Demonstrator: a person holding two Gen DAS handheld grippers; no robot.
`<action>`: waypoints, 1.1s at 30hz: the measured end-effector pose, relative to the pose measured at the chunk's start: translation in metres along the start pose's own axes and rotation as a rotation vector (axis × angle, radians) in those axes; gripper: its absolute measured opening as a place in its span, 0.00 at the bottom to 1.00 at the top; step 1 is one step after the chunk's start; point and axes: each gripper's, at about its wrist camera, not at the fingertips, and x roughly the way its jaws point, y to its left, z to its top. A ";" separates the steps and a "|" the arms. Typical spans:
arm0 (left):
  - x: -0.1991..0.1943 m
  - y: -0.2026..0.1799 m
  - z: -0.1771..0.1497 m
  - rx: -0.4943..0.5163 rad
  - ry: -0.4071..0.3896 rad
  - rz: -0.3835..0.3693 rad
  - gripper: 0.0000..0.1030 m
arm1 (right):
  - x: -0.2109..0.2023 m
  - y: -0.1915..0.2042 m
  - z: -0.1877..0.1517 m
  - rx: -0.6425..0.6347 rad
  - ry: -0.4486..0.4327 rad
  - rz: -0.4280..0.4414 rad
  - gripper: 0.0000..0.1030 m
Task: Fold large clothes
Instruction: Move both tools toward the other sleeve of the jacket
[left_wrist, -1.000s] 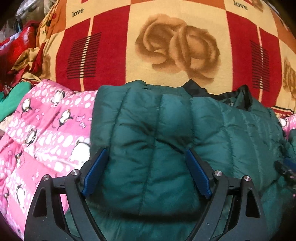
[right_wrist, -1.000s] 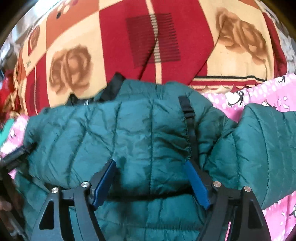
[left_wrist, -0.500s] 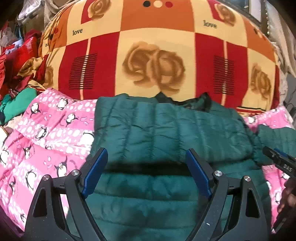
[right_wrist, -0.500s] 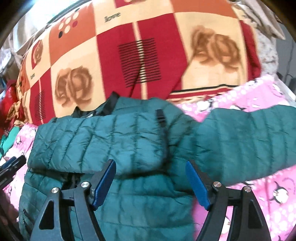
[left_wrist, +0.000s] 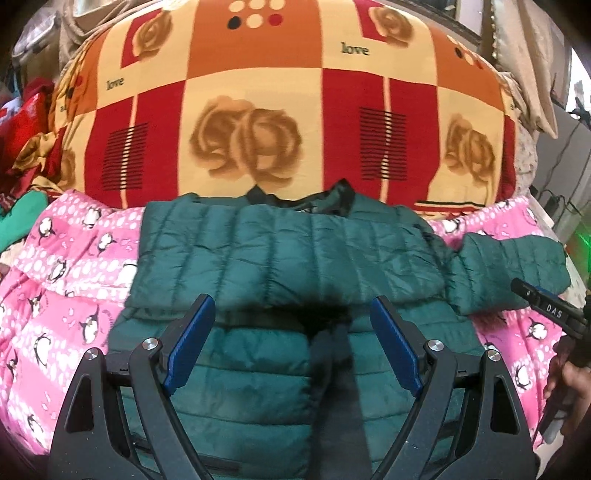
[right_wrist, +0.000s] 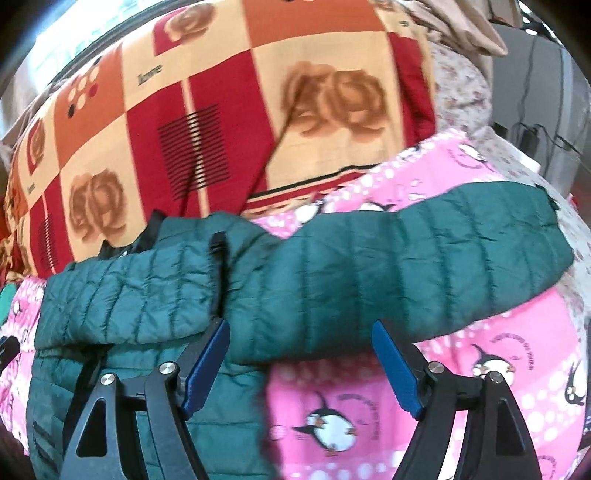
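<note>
Across the pink penguin quilt (left_wrist: 74, 266) the green jacket (left_wrist: 280, 258) lies released — both grippers, left gripper (left_wrist: 291, 332) and right gripper (right_wrist: 299, 354), have withdrawn, jaws spread, empty; right sleeve (right_wrist: 424, 266) remains unfolded.

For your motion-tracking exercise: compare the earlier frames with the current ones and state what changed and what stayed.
Both tools, left tool and right tool, drew back from the green jacket, jaws open and holding nothing throughout. The right tool swung toward the outstretched sleeve. The jacket stayed put on the pink penguin blanket.

one green jacket (left_wrist: 288, 258), two blankets (left_wrist: 74, 258)
</note>
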 end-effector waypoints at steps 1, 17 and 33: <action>0.001 -0.003 0.000 0.000 0.005 -0.005 0.84 | -0.001 -0.004 0.001 0.004 -0.002 -0.005 0.75; 0.020 -0.001 -0.006 -0.057 0.044 -0.008 0.84 | -0.001 -0.081 0.011 0.073 -0.006 -0.127 0.75; 0.038 0.024 -0.006 -0.127 0.071 0.028 0.84 | 0.010 -0.133 0.019 0.148 0.014 -0.233 0.75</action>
